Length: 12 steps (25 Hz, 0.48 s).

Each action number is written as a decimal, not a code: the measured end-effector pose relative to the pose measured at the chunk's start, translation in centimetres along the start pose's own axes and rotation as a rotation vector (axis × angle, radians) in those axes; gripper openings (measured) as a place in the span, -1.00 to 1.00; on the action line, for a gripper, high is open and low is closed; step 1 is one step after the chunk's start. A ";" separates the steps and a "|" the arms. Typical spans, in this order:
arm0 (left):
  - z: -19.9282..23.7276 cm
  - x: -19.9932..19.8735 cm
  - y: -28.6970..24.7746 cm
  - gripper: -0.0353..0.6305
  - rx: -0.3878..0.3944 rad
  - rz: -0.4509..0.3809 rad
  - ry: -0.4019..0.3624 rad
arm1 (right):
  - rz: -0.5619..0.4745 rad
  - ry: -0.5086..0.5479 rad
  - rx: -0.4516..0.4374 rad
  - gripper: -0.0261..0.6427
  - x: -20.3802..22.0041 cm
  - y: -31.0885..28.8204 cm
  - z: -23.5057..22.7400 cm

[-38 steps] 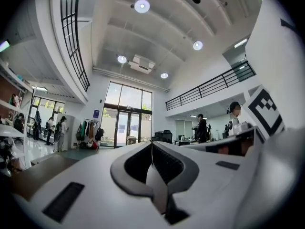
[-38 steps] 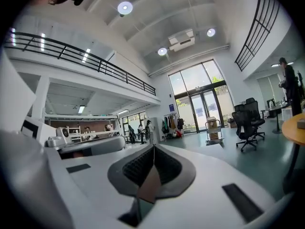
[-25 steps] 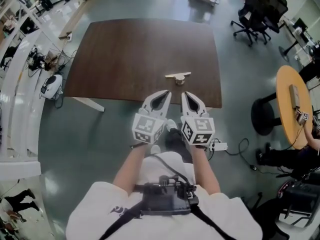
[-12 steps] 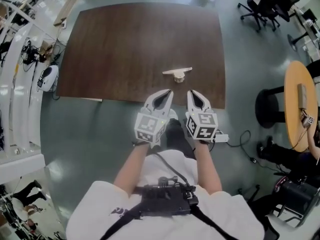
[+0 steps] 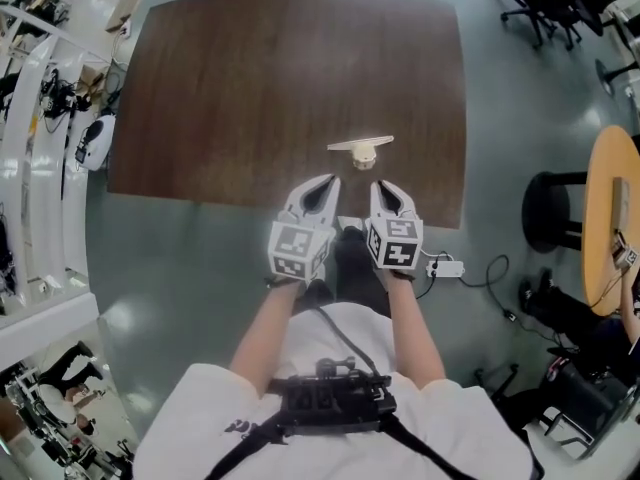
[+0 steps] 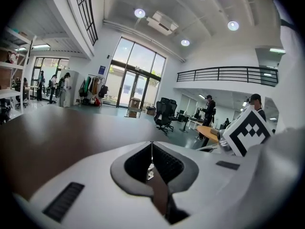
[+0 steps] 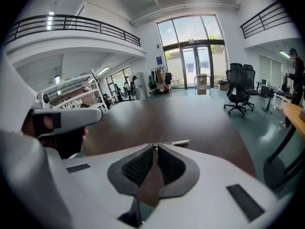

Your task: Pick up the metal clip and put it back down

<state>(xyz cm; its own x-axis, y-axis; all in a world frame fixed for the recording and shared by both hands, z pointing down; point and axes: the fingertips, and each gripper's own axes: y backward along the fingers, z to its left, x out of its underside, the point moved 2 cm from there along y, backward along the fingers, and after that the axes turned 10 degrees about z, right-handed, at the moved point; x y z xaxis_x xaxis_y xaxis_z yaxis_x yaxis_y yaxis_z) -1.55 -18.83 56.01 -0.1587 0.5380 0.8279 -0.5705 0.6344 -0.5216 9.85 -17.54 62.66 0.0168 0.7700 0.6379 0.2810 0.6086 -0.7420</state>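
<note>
The metal clip [image 5: 360,147] lies on the table [image 5: 250,88], a little ahead of both pairs of fingertips. It is closer to the right gripper [image 5: 384,187] than to the left gripper [image 5: 324,181]. Both grippers have their fingers pressed fully together and hold nothing. To pick well, I think the right one must first open wide, then come down with one finger on each side of the clip before closing. Compared with one second ago, both grippers are lower and nearer the clip, which has not moved.
</note>
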 end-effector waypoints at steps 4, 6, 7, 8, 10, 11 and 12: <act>1.4 1.0 -1.9 -0.86 -0.011 0.034 0.022 | 0.062 0.008 -0.021 -0.67 1.0 -3.1 -0.3; 2.2 1.4 -2.6 -0.86 -0.020 0.047 0.032 | 0.082 0.005 -0.024 -0.61 1.4 -4.6 -0.3; 2.6 1.6 -2.9 -0.86 -0.024 0.054 0.037 | 0.089 0.004 -0.020 -0.56 1.5 -5.4 -0.4; 3.0 1.7 -3.2 -0.86 -0.027 0.061 0.041 | 0.098 0.002 -0.014 -0.49 1.6 -6.0 -0.6; 3.6 2.1 -3.8 -0.86 -0.031 0.074 0.047 | 0.121 -0.003 -0.002 -0.35 2.0 -7.3 -0.9; 3.8 2.3 -4.0 -0.86 -0.034 0.080 0.051 | 0.129 -0.006 0.002 -0.27 2.0 -7.9 -1.0; 4.1 2.5 -4.3 -0.86 -0.037 0.087 0.056 | 0.136 -0.007 0.004 -0.22 2.0 -8.5 -1.1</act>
<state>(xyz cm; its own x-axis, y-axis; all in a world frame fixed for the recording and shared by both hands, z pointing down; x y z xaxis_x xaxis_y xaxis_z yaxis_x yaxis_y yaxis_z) -2.81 -22.53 61.13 -0.1607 0.6211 0.7671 -0.5263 0.6036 -0.5989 8.53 -21.34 70.45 0.0476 0.8466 0.5300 0.2731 0.4994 -0.8222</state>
